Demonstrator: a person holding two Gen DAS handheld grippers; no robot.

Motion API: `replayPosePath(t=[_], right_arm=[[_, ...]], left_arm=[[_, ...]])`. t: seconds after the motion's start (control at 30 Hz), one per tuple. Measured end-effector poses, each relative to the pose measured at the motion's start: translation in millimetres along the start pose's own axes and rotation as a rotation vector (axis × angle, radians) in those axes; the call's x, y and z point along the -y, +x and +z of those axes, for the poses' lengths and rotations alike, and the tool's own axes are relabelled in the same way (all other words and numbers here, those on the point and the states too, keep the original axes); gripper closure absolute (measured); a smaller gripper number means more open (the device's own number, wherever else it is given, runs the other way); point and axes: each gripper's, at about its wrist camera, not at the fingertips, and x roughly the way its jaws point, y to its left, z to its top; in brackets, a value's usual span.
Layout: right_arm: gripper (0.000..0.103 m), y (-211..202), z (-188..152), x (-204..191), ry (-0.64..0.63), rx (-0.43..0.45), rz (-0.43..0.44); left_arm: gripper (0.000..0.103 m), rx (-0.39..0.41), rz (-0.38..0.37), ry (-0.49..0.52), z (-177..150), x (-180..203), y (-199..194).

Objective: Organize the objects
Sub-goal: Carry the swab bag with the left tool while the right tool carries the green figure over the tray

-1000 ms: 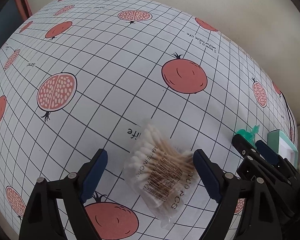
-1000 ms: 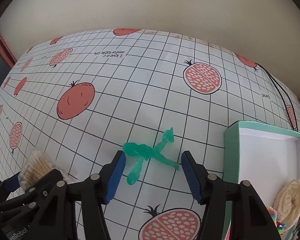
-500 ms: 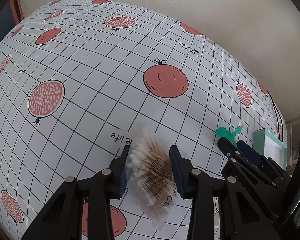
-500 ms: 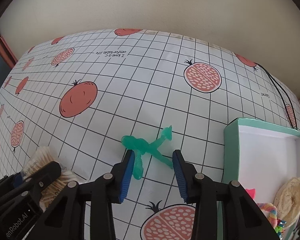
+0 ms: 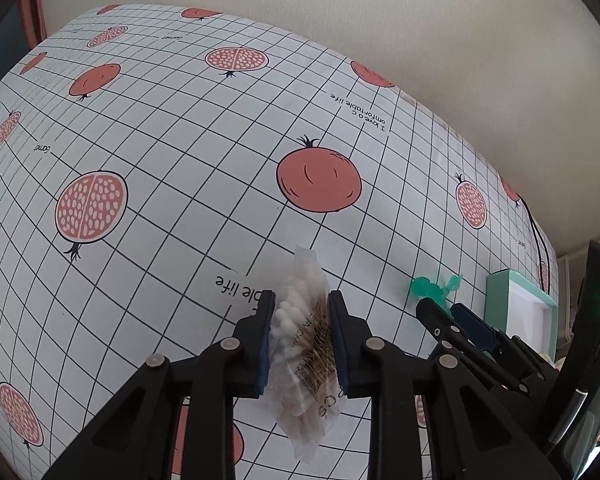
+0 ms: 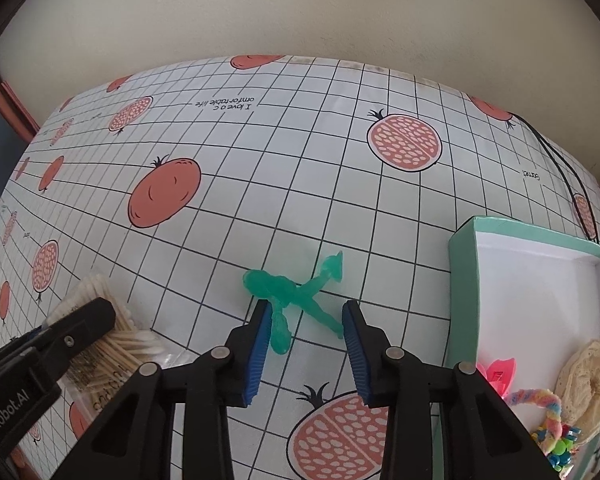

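left gripper point(image 5: 302, 312) clamps swab bag point(image 5: 304, 344) | pomegranate-grid tablecloth point(image 5: 180, 160) | cream wall point(image 5: 380, 20), perhaps plaster

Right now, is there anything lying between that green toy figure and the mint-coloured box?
No. The right wrist view shows only bare checked tablecloth between the green toy figure and the mint box.

Left gripper point(image 5: 302, 312) fingers clamped; right gripper point(image 6: 306, 320) fingers apart.

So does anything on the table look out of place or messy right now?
Only the green plastic figure lies loose on the tablecloth, outside the teal box, between the right tongs. The cotton swab bag is pinched, crumpled, in the left tongs.
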Motion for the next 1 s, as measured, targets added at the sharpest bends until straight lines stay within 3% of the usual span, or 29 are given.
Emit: replayPosePath(t=[0.5,1.0], right_arm=[[0.065,-51.0,-8.0,11.4,0.02,0.078,0.03],[0.065,-99.6,-50.6,68.3,0.114,0.144,0.008]], left_arm=[[0.076,0.075,-0.051,0.001,4.3,10.9,-31.9],[0.076,0.119,-0.095,0.056,-11.8,59.8,-57.2]])
